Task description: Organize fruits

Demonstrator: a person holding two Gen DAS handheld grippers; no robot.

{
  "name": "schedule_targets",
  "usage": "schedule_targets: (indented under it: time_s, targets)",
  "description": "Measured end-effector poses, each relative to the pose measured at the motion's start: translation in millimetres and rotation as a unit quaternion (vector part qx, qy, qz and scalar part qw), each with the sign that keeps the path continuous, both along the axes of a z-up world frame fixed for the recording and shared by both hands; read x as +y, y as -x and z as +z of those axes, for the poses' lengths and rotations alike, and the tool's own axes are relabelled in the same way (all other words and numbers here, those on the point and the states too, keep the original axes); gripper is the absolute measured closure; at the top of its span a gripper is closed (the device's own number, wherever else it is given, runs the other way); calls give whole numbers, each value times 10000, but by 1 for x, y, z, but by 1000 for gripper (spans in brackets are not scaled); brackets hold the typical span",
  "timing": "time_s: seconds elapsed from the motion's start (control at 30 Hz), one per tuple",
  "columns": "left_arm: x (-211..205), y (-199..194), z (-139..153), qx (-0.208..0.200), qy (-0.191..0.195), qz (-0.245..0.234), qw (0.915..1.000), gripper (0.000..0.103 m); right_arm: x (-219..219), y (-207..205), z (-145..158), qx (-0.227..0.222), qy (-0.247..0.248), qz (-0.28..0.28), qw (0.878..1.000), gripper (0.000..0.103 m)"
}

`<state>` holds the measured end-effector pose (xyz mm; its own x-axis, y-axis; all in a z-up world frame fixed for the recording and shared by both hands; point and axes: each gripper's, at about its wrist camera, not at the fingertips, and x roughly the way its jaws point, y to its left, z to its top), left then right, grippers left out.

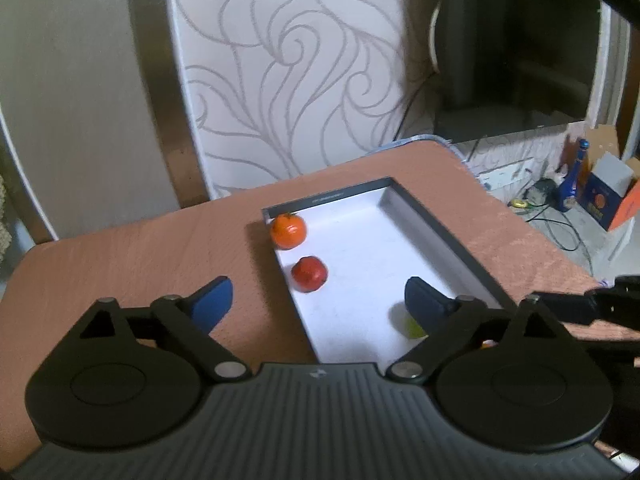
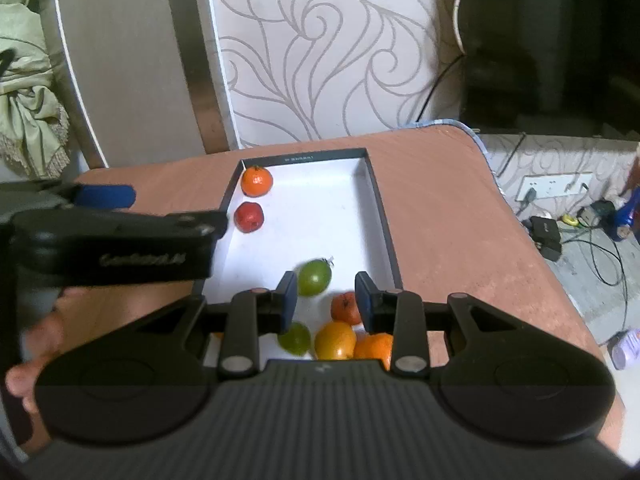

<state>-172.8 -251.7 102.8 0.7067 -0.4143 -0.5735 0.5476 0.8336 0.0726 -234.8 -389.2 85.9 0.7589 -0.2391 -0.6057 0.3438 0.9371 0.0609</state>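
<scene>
A shallow white tray with a dark rim lies on the table. At its far left an orange and a red fruit sit in a line. Near its front lie a green fruit, a second green one, a small red-orange one, a yellow-orange one and an orange. My left gripper is open and empty over the tray's left rim. My right gripper is open and empty above the front fruits.
The table has a salmon cloth. A swirl-patterned panel stands behind it. On the floor at the right are cables, a blue bottle and a cardboard box.
</scene>
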Motion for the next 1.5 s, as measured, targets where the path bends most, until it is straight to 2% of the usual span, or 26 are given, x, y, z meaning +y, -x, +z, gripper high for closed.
schedule_targets:
  time_s: [0.07, 0.33, 0.5, 0.63, 0.77, 0.93, 1.07, 1.17, 1.3, 1.5]
  targets:
    - [-2, 3, 0, 61, 27, -71, 10000, 2, 2, 8, 1, 11, 7, -99, 10000, 68]
    - [-2, 6, -2, 74, 46, -147, 9999, 0, 13, 19, 2, 55, 49, -214, 9997, 68]
    - [7, -11, -8, 489, 229, -55, 9985, 0, 19, 12, 2, 126, 106, -96, 9998, 67]
    - [10, -12, -9, 207, -23, 105, 9997, 0, 20, 9, 4, 131, 108, -98, 9998, 67]
    - [14, -8, -6, -57, -59, 175, 9998, 0, 26, 11, 6, 171, 89, -134, 9997, 67]
    - [22, -5, -6, 148, 104, 29, 9998, 0, 42, 27, 7, 319, 44, -169, 9993, 67]
    - [29, 4, -9, 348, 218, -97, 9991, 0, 57, 44, 5, 501, -52, -185, 9986, 67]
    - [34, 19, -9, 302, 188, -121, 9993, 0, 64, 56, 4, 571, -92, -145, 9982, 67]
    - [44, 36, -2, 426, 225, 85, 9988, 0, 67, 69, 6, 520, -144, -11, 9985, 67]
    - [47, 77, 11, 299, 253, 401, 9984, 0, 61, 89, 7, 435, -86, 406, 9982, 67]
